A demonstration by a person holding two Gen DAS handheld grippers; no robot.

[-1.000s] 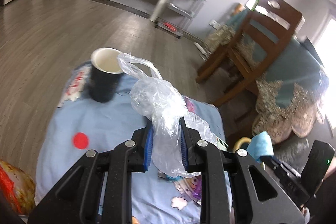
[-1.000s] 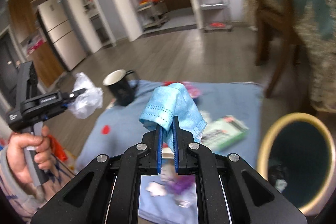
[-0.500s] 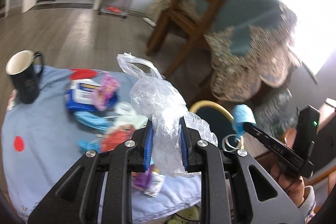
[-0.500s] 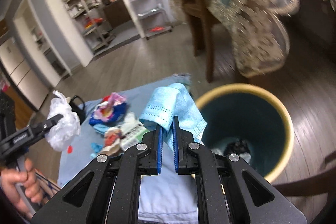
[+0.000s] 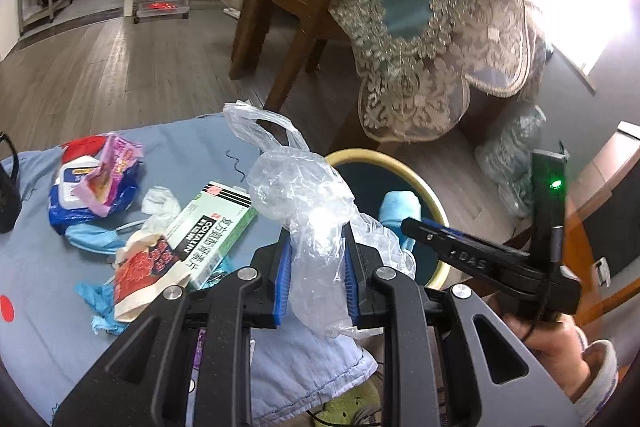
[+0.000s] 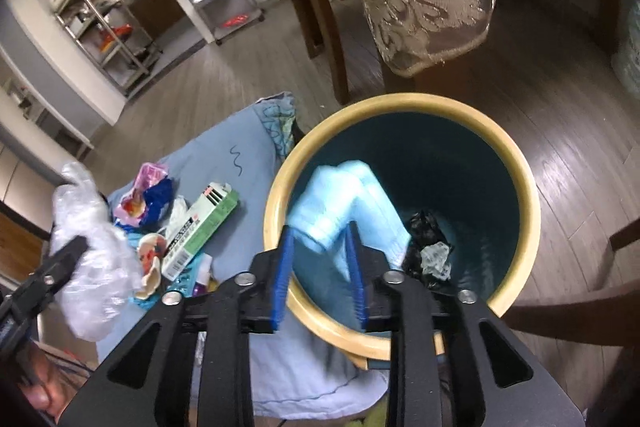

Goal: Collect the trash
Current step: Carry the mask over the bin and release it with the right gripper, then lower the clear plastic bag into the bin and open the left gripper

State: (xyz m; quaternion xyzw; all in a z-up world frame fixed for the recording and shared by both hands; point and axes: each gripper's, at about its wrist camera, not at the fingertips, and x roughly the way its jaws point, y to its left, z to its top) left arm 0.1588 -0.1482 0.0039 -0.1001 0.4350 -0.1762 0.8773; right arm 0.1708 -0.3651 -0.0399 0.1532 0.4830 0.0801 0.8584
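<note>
My left gripper point(image 5: 316, 239) is shut on a crumpled clear plastic bag point(image 5: 304, 195), held above the right end of the blue-clothed low table point(image 5: 40, 259), near the bin. The round bin point(image 6: 400, 103) has a yellow rim and a dark teal inside, with black and clear scraps at its bottom. My right gripper point(image 6: 320, 231) hangs over the bin's mouth. Its jaws are opening, and a light blue face mask point(image 6: 344, 195), blurred, sits loose between the parted blue pads. In the left wrist view the right gripper point(image 5: 404, 223) and mask point(image 5: 400, 203) show above the bin rim point(image 5: 436, 203).
On the cloth lie a green-and-white box point(image 5: 212, 231), a blue wipes pack point(image 5: 88, 187), a red-and-white wrapper point(image 5: 148, 267) and blue scraps. A black mug point(image 5: 6, 195) stands at the left edge. A wooden chair point(image 5: 288, 7) and a lace-edged tablecloth point(image 5: 432, 39) stand behind the bin.
Both grippers swung from the mug side of the table over to the bin. The right jaws, shut on the mask before, have parted and the mask is slipping. The left still grips the bag.
</note>
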